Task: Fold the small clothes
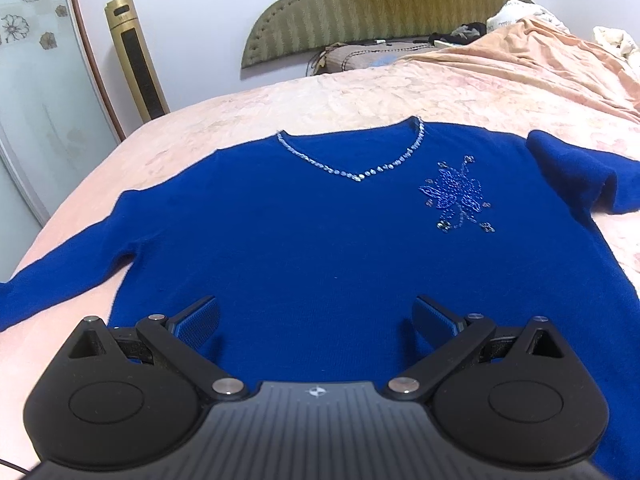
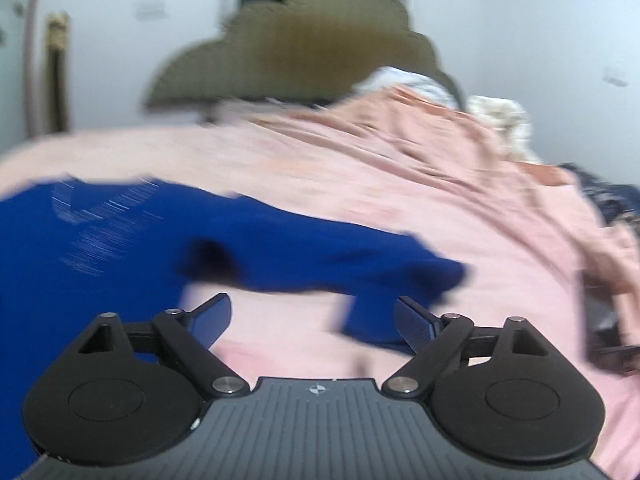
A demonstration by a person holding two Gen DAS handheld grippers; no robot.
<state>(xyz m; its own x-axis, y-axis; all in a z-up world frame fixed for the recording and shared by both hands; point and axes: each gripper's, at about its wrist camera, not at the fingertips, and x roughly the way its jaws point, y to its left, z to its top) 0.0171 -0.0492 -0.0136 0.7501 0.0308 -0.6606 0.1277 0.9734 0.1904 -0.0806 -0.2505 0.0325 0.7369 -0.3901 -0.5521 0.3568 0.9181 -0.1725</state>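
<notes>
The blue sweater [image 1: 304, 240] lies flat, front up, on the pink bed [image 1: 320, 96], sleeves spread left and right. Its right sleeve [image 2: 360, 268] runs crosswise just beyond the right gripper [image 2: 312, 320], which is nearer it; fingers apart, empty. The left gripper [image 1: 316, 320] hovers over the hem, fingers apart.

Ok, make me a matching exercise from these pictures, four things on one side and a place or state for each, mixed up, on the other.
Things:
1. blue knitted V-neck sweater
2. gold tower fan
3. olive padded headboard
4. left claw

Places or states:
A. standing on the floor beside the bed
B. open, over the sweater's lower part
C. spread flat, front up, on the pink bedspread
D. against the wall at the bed's far end

Pairs: 1-C, 2-A, 3-D, 4-B
</notes>
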